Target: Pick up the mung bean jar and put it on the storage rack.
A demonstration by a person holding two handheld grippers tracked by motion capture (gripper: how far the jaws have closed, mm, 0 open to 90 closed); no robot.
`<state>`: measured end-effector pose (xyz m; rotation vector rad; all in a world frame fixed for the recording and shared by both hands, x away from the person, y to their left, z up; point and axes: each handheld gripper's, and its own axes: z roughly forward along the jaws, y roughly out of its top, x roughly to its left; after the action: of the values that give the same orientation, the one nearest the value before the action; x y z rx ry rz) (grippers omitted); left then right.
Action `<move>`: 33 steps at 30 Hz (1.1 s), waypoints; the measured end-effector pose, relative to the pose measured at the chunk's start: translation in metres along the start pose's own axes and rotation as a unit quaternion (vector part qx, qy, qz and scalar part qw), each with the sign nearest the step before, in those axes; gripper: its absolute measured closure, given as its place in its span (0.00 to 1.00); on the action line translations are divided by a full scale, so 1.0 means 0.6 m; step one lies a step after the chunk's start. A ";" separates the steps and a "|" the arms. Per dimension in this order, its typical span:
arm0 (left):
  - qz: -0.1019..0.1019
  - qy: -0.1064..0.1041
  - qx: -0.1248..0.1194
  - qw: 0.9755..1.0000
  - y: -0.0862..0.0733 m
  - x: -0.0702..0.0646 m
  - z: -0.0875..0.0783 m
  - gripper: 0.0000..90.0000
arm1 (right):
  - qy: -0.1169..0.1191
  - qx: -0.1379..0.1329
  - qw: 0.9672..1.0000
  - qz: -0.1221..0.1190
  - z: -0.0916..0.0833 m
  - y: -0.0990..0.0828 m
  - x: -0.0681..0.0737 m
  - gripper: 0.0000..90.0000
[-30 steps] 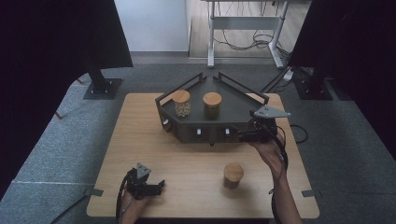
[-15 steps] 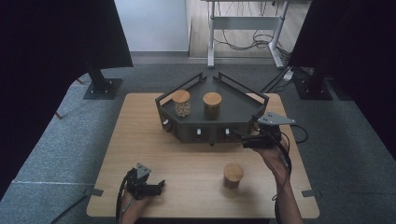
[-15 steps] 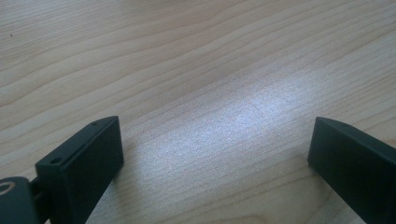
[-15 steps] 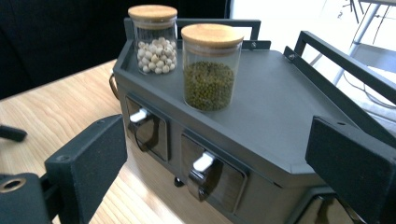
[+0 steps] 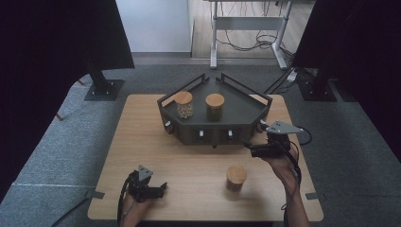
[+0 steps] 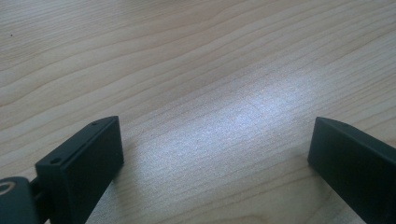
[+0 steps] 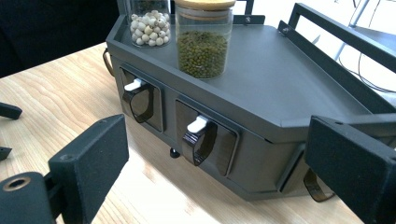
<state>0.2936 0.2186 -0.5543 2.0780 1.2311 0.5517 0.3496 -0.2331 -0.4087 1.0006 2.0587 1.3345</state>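
Hovering at the front right corner of the dark tray (image 5: pixel 259 109), the right gripper (image 5: pixel 250 149) has its jaws apart around nothing, though they have just been closing a little. One wood-lidded jar (image 5: pixel 236 177) stands near the table's (image 5: pixel 142 137) front edge (contents indiscernible). Near the front left corner, the left gripper (image 5: pixel 161 190) is spread over bare wood.

You've got no readable text, labels, brands or numbers here: jars (image 7: pixel 203 39), dark rack (image 7: pixel 261 93) and wooden table (image 6: pixel 196 70) are all unmarked.
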 end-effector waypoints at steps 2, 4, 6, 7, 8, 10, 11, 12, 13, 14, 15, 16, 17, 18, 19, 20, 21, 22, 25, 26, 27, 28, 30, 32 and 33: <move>0.000 0.000 0.000 1.000 0.000 0.000 0.000 0.03 | 0.000 -0.004 1.000 0.000 -0.005 -0.004 -0.001 0.05; 0.000 0.000 0.000 1.000 0.000 0.000 0.000 0.03 | 0.003 -0.003 1.000 0.001 -0.009 -0.008 -0.001 0.05; 0.000 -0.001 0.000 1.000 0.000 0.000 0.000 0.03 | 0.003 -0.001 1.000 0.000 -0.012 -0.012 -0.001 0.05; 0.000 -0.001 0.000 1.000 0.000 0.000 0.000 0.03 | 0.000 -0.002 1.000 0.002 -0.014 -0.014 -0.001 0.04; 0.000 -0.001 0.000 1.000 0.000 0.000 0.000 0.03 | -0.002 -0.005 1.000 0.003 -0.016 -0.015 -0.001 0.04; 0.000 -0.002 0.000 1.000 0.000 0.000 0.000 0.03 | -0.004 -0.008 1.000 0.003 -0.020 -0.018 -0.001 0.03; 0.000 -0.002 0.000 1.000 0.000 0.000 0.000 0.03 | -0.008 -0.011 1.000 0.000 -0.021 -0.020 0.000 0.02; 0.000 -0.002 0.000 1.000 0.000 0.000 0.000 0.03 | -0.010 -0.013 1.000 -0.001 -0.022 -0.022 0.000 0.02; 0.000 -0.002 0.000 1.000 0.000 0.000 0.000 0.03 | -0.011 -0.015 1.000 -0.002 -0.024 -0.024 0.000 0.02; 0.000 -0.002 0.000 1.000 0.000 0.000 0.000 0.03 | -0.013 -0.016 1.000 -0.003 -0.025 -0.026 0.001 0.02; 0.000 -0.002 0.000 1.000 0.000 0.000 0.000 0.03 | -0.013 -0.016 1.000 -0.003 -0.025 -0.026 0.001 0.02; 0.000 -0.002 0.000 1.000 0.000 0.000 0.000 0.03 | -0.016 -0.016 1.000 -0.005 -0.026 -0.030 0.001 0.02; 0.000 -0.002 0.000 1.000 0.000 0.000 0.000 0.03 | -0.018 -0.016 1.000 -0.004 -0.026 -0.032 0.001 0.01; 0.000 -0.002 0.000 1.000 0.000 0.000 0.000 0.03 | -0.018 -0.015 1.000 -0.004 -0.027 -0.035 0.001 0.01; 0.000 -0.001 0.000 1.000 0.000 0.000 0.000 0.03 | -0.021 -0.014 1.000 -0.005 -0.027 -0.039 0.001 0.01; 0.000 -0.001 0.001 1.000 0.000 0.001 0.000 0.03 | -0.023 -0.011 1.000 -0.006 -0.027 -0.042 0.001 0.02; -0.001 0.000 0.000 1.000 0.000 0.001 0.000 0.03 | -0.023 -0.009 1.000 -0.006 -0.027 -0.045 0.001 0.02; 0.000 0.000 0.001 1.000 0.000 0.001 0.000 0.03 | -0.024 -0.007 1.000 -0.006 -0.027 -0.048 0.002 0.02; -0.001 0.001 0.001 1.000 0.000 0.002 0.000 0.03 | -0.035 -0.002 0.999 -0.012 -0.026 -0.056 0.004 0.03; -0.001 0.002 0.001 1.000 0.000 0.002 -0.001 0.03 | -0.038 -0.002 0.999 -0.013 -0.026 -0.059 0.005 0.03; -0.001 0.002 0.001 1.000 -0.001 0.002 -0.001 0.03 | -0.039 -0.002 0.999 -0.012 -0.026 -0.060 0.005 0.03; -0.001 0.002 0.001 1.000 -0.001 0.002 -0.001 0.03 | -0.041 -0.001 0.999 -0.013 -0.026 -0.061 0.006 0.03; -0.001 0.002 0.001 1.000 -0.001 0.002 -0.001 0.03 | -0.046 0.001 0.999 -0.015 -0.026 -0.066 0.006 0.03; -0.001 0.002 0.001 1.000 -0.001 0.002 -0.001 0.03 | -0.050 0.002 0.999 -0.014 -0.026 -0.070 0.006 0.03; -0.001 0.002 0.001 1.000 -0.001 0.002 -0.001 0.03 | -0.051 0.001 0.999 -0.011 -0.026 -0.073 0.005 0.03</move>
<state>0.2934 0.2202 -0.5542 2.0788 1.2358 0.5531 0.3228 -0.2506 -0.4426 1.0211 1.9909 1.2449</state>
